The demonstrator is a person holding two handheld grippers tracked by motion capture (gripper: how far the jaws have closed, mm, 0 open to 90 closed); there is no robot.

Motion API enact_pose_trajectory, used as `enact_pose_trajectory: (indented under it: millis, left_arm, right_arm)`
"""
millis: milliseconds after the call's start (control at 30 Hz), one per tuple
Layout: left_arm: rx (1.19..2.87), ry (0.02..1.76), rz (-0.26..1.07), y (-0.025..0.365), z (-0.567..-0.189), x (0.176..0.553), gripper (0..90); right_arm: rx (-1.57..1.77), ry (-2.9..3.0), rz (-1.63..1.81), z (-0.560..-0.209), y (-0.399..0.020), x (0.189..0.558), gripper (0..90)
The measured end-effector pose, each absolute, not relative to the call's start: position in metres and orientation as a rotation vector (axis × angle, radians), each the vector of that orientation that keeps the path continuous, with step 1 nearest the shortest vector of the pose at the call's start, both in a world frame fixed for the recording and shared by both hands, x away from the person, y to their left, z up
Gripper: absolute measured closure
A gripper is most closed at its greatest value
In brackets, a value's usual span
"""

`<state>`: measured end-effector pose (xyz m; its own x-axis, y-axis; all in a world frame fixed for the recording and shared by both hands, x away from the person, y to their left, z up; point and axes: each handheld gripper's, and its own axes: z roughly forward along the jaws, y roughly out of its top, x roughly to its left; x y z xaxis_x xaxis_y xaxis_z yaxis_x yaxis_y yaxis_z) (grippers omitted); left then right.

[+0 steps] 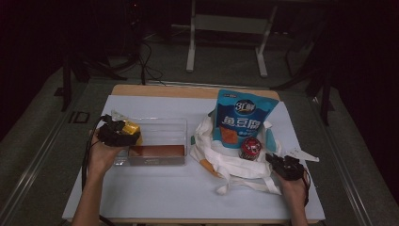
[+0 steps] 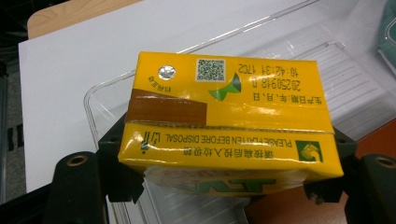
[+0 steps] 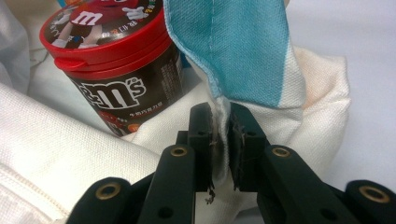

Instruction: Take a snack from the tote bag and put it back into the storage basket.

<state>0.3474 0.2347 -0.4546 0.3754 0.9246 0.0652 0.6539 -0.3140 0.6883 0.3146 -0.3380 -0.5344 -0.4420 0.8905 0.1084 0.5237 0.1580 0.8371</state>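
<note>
Left gripper (image 2: 224, 186) clamped across a yellow drink carton (image 2: 229, 121) above a clear plastic bin (image 1: 160, 134), right gripper (image 3: 223, 140) pinching the canvas tote bag (image 3: 243, 46) edge, M&M's tub (image 3: 116, 56) just beyond

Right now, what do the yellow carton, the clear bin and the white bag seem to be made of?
Yellow carton: likely coated paperboard, glossy; folded seams and printed flaps show.
Clear bin: seemingly hard transparent plastic; the table shows through and the floor is ribbed.
White bag: apparently woven cotton-like cloth, matte; visible weave, stitching and soft folds, pinched by the right gripper.
</note>
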Motion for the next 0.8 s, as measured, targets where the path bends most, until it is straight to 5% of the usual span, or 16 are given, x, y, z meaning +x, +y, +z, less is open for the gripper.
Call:
enact_pose_trajectory:
  millis: [800]
  left_arm:
    - [2.080, 1.390, 0.602, 0.2401, -0.4570, 0.3384, 27.6]
  right_arm:
    - [1.337, 2.033, 1.202, -0.5343, -0.3377, 0.3144, 79.0]
